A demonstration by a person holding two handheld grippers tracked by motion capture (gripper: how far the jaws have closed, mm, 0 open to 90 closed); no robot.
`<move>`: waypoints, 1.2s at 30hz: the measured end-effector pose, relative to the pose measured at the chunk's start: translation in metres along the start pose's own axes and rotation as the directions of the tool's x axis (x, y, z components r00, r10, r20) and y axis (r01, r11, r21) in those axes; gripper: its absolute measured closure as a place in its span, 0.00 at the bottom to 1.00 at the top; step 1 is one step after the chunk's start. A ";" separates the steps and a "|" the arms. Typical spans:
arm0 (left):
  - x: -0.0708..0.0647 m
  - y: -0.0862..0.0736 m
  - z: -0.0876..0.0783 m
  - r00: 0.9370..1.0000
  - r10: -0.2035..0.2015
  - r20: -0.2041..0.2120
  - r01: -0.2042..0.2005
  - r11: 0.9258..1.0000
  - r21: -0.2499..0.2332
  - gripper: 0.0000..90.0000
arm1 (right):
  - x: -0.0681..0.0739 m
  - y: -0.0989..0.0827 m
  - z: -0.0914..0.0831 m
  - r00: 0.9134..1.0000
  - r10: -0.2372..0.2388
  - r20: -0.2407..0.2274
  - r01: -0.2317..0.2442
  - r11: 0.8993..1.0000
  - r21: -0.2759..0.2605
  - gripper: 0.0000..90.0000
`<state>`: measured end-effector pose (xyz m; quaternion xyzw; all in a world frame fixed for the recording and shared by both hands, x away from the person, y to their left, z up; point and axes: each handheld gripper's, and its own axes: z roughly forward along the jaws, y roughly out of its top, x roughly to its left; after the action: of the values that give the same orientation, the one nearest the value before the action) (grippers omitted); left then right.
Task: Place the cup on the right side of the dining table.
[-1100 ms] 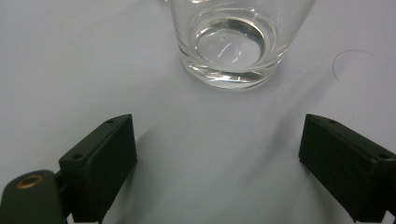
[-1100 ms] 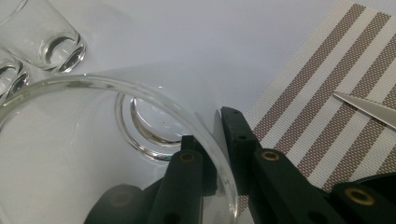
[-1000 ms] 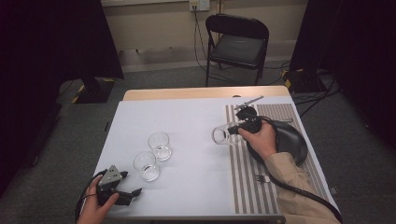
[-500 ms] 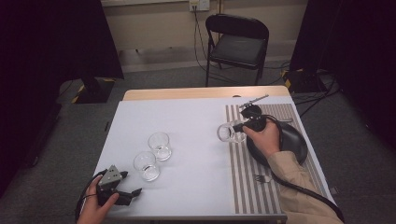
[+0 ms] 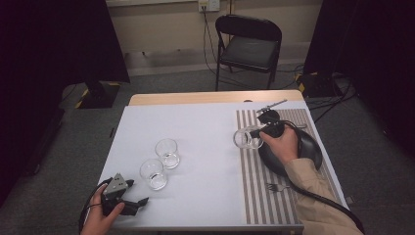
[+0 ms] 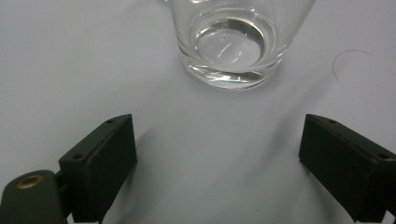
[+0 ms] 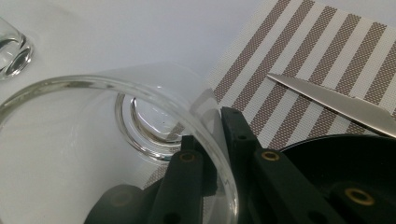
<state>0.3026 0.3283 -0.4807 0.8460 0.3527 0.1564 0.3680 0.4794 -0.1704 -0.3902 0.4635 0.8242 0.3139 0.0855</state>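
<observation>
So, the held glass tumbler (image 5: 243, 138) is pinched by its rim in the right gripper (image 5: 256, 133): one of the fingers (image 7: 184, 186) sits inside the wall and the other outside, clamped tight on the glass. The tumbler is carried tipped on its side above the left edge of the striped placemat (image 5: 274, 161), its long axis lying roughly level, mouth toward the gripper and base pointing off over the white desk (image 5: 195, 127) toward the other two glasses (which way it gets turned upright is what the coming move hangs on, probably).

The right hand (image 5: 280, 145) is held over the black plate (image 5: 308, 147), wrist bent inward, forearm coming up from the bottom right. A knife (image 5: 270, 105) lies beyond the plate, a fork (image 5: 277, 186) on the mat nearer the person.

The left gripper (image 5: 128, 198) is rested on the desk near its front edge, fingers (image 6: 100, 163) spread wide with nothing between them. The nearer standing glass (image 5: 153, 173) is upright just ahead of them, the second one (image 5: 167, 152) just beyond, so the left hand is by far the closer one to those two.
</observation>
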 end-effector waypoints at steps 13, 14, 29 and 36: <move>0.000 0.000 0.000 1.000 0.002 0.001 -0.002 1.000 0.001 0.11 | -0.007 -0.003 0.000 1.000 0.018 0.012 -0.018 1.000 0.000 0.95; 0.000 0.000 0.000 1.000 0.000 0.000 0.000 1.000 -0.001 0.11 | -0.008 -0.003 0.000 1.000 0.015 0.014 -0.015 1.000 -0.001 0.95; 0.000 0.000 0.000 1.000 0.002 0.001 -0.002 1.000 0.000 0.11 | -0.015 -0.005 0.004 0.999 0.032 0.021 -0.032 1.000 -0.001 0.95; 0.000 0.000 0.000 1.000 0.001 0.001 -0.001 1.000 0.001 0.11 | -0.018 -0.004 0.011 0.999 0.038 0.027 -0.039 0.999 0.004 0.95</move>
<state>0.3026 0.3284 -0.4807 0.8464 0.3520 0.1562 0.3678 0.4912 -0.1818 -0.4037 0.4838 0.8146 0.3072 0.0896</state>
